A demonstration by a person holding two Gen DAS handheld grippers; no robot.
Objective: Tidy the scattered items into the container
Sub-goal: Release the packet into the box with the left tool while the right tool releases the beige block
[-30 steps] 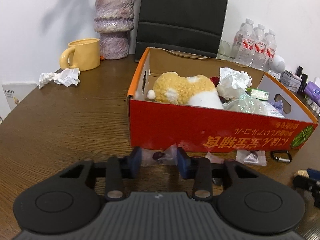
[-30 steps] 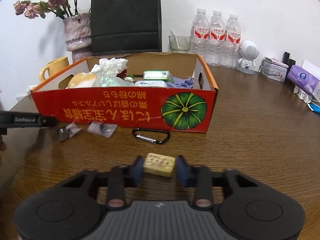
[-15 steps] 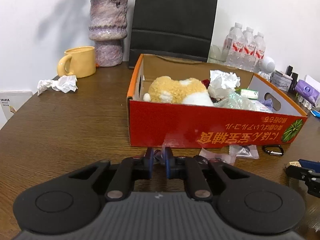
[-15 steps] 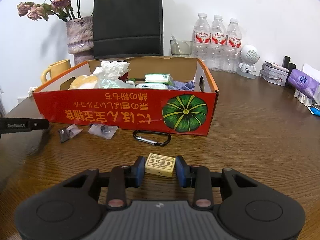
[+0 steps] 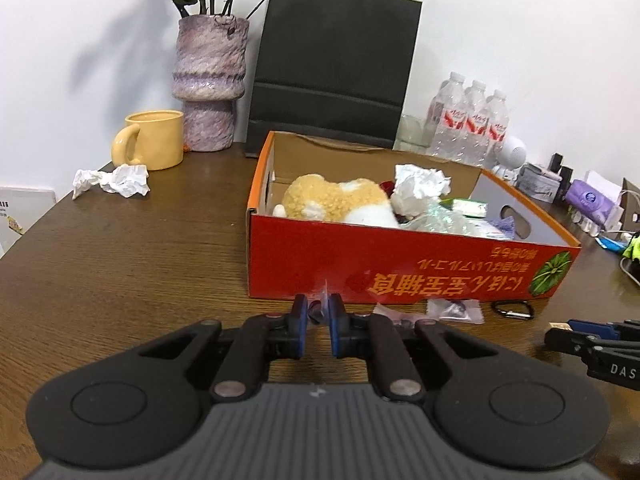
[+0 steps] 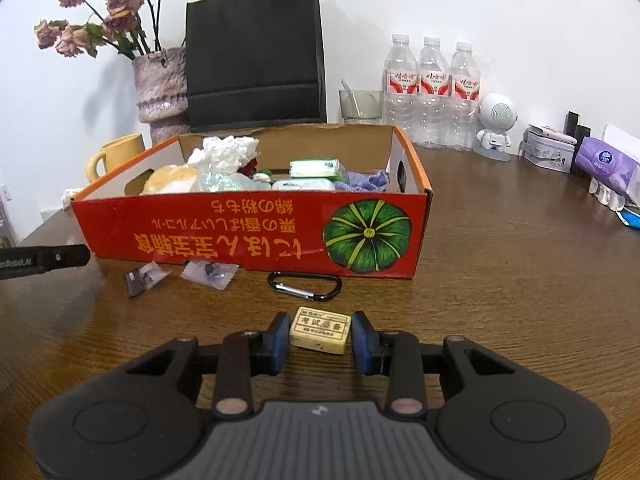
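- Clear plastic, a small packet point(image 5: 322, 300), sits pinched in the left gripper point(image 5: 318, 320), clenched on it low centre, ready for the red cardboard box point(image 5: 400, 264) just behind.
- Right gripper point(image 6: 320, 334) brackets the cream eraser point(image 6: 320, 330) lying on the wooden table point(image 6: 520, 280); whether its pads press it cannot be told.
- Two packets point(image 6: 210, 274) and a carabiner point(image 6: 305, 285) wait beside the box front.

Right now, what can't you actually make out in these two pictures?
- Left wrist view: what's inside the small clear packet, pinched between the fingers.
- Right wrist view: the yellow mug, half hidden by the red box.
- Both views: the box floor, buried under the plush toy.
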